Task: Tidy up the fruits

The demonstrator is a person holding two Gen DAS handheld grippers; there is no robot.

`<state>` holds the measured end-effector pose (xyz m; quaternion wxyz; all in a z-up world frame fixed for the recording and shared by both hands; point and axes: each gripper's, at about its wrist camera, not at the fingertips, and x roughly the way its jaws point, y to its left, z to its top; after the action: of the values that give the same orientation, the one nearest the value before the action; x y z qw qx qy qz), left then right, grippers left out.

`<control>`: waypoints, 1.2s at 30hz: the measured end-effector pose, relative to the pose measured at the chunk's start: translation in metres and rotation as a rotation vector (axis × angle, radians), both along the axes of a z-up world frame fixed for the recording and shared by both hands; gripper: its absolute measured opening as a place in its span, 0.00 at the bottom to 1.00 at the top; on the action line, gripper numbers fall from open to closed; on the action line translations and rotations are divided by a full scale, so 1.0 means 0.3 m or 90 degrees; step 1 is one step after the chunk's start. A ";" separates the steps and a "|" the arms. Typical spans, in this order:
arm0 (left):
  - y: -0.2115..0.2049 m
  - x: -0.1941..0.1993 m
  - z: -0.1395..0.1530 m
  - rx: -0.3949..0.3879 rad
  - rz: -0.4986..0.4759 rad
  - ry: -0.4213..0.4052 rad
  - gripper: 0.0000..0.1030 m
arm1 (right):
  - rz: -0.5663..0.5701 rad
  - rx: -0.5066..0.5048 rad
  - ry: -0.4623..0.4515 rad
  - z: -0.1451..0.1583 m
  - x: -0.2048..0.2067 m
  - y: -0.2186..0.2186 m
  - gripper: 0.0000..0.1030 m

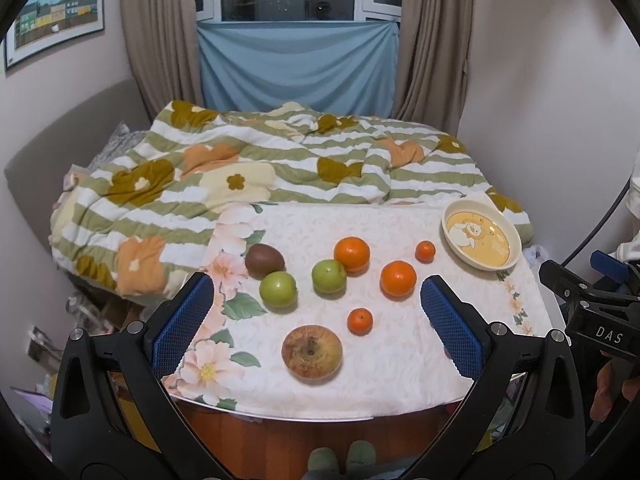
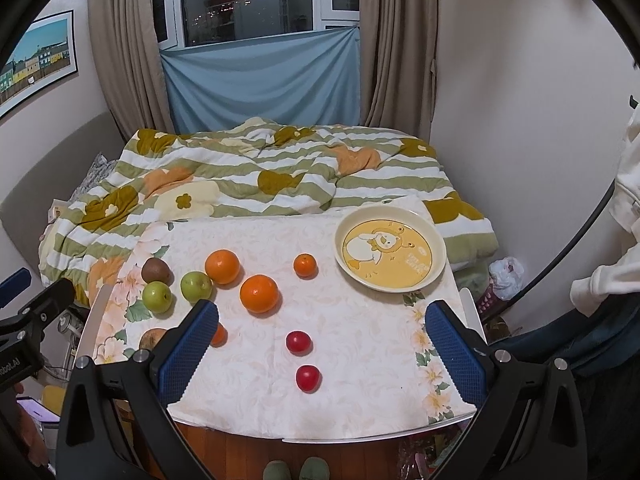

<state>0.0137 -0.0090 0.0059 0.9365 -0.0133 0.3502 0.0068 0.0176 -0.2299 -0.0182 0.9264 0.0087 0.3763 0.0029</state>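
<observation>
Fruit lies loose on a floral-clothed table [image 1: 400, 380]. In the left wrist view I see a brown kiwi [image 1: 264, 261], two green fruits [image 1: 278, 289] [image 1: 329, 276], two large oranges [image 1: 351, 254] [image 1: 398, 278], two small mandarins [image 1: 425, 251] [image 1: 359, 321] and a mottled apple [image 1: 312, 352]. The cream plate [image 1: 508, 264] with a cartoon print sits empty at the far right. My left gripper [image 1: 316, 300] hovers open above the near fruit. In the right wrist view two red fruits [image 2: 298, 342] [image 2: 308, 377] lie between the spread fingers of my open right gripper [image 2: 320, 320]; the plate [image 2: 344, 260] is ahead on the right.
A bed with a striped flowered quilt [image 1: 240, 184] stands right behind the table. Curtains and a window with blue cloth [image 1: 296, 64] lie beyond. Walls close in left and right. The right gripper's body [image 1: 600, 320] shows at the left view's right edge. Slippered feet [image 2: 296, 470] stand below the table's near edge.
</observation>
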 end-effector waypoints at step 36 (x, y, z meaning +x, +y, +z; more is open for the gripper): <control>0.015 0.005 0.024 -0.004 0.002 -0.008 1.00 | -0.003 0.004 -0.004 0.011 0.002 -0.002 1.00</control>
<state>0.0153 -0.0046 0.0131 0.9387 -0.0172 0.3443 0.0070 0.0183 -0.2305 -0.0151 0.9276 0.0127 0.3733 0.0019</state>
